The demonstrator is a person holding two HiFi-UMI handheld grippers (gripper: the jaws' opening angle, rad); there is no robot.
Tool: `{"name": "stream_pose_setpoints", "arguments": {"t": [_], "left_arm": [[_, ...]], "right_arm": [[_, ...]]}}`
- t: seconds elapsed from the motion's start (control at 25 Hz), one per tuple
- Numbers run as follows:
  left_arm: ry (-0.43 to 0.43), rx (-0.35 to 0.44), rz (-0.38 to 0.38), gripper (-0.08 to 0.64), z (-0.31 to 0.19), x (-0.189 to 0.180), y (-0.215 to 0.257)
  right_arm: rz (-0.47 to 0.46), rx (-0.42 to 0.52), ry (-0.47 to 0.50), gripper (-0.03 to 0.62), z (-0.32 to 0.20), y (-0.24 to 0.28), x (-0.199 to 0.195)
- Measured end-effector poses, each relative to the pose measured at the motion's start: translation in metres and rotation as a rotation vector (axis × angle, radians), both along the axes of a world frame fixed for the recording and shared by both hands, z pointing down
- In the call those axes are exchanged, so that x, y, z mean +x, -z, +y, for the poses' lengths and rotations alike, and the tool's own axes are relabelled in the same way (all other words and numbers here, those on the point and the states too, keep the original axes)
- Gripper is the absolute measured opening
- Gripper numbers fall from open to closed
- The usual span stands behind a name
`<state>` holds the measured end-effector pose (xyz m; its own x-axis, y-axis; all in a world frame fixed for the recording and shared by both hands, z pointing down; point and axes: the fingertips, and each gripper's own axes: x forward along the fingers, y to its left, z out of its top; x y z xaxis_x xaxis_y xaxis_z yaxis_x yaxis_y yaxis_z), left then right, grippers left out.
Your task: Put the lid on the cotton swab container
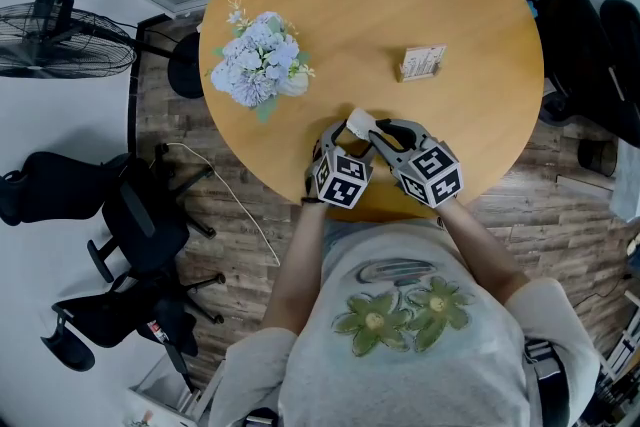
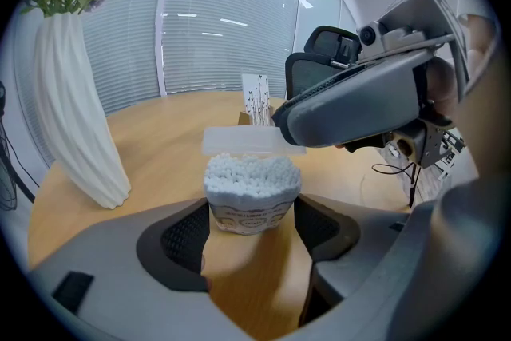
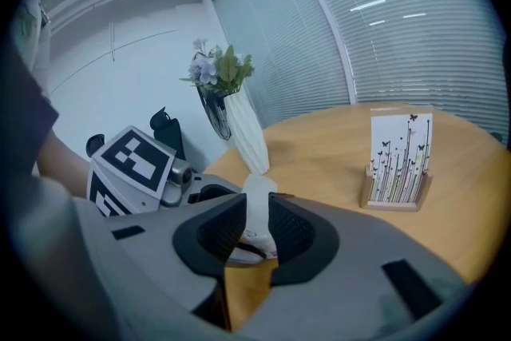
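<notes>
Well, open container (image 2: 249,213) brimful of cotton swabs (image 2: 251,172), lid (image 2: 239,140) just above

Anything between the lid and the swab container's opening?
Nothing separate. The lid hangs right above the cotton swab container in the left gripper. Only its own cotton swabs, packed to the top, lie under it and might resist seating.

Honey-brown wooden table (image 1: 400,5). On it: pale blue and white flowers (image 1: 262,60) in a ribbed white vase (image 2: 72,116); a white card (image 3: 401,156) printed with black stems and butterflies; a clear cotton swab container (image 2: 252,216) packed with white swabs; a frosted lid (image 2: 238,140). The left gripper (image 2: 251,204) and right gripper (image 3: 257,200) are grey, with black-and-white marker cubes (image 1: 342,178).
</notes>
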<state>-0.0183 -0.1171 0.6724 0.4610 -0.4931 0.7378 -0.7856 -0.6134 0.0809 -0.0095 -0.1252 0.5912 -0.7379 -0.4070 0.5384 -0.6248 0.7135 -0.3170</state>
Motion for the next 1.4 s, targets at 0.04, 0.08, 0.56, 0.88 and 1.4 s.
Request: {"name": "stream_pose_setpoints", "arguments": {"t": [0.04, 0.08, 0.56, 0.88, 1.4], "left_arm": [[0.0, 0.0, 0.0, 0.331, 0.0, 0.0, 0.0], [-0.001, 0.0, -0.001, 0.331, 0.0, 0.0, 0.0], [-0.005, 0.001, -0.004, 0.33, 0.0, 0.0, 0.0], [-0.005, -0.002, -0.006, 0.328, 0.0, -0.001, -0.002], [-0.005, -0.004, -0.006, 0.326, 0.0, 0.0, -0.001]], "right_arm": [[0.012, 0.01, 0.006, 0.086, 0.001, 0.0, 0.0], [0.023, 0.019, 0.012, 0.086, 0.002, -0.001, -0.001], [0.079, 0.049, 0.048, 0.086, 0.008, -0.005, -0.006], [0.09, 0.038, 0.02, 0.012, 0.006, -0.013, -0.003], [0.257, 0.092, 0.125, 0.0, 0.008, -0.015, -0.006]]}}
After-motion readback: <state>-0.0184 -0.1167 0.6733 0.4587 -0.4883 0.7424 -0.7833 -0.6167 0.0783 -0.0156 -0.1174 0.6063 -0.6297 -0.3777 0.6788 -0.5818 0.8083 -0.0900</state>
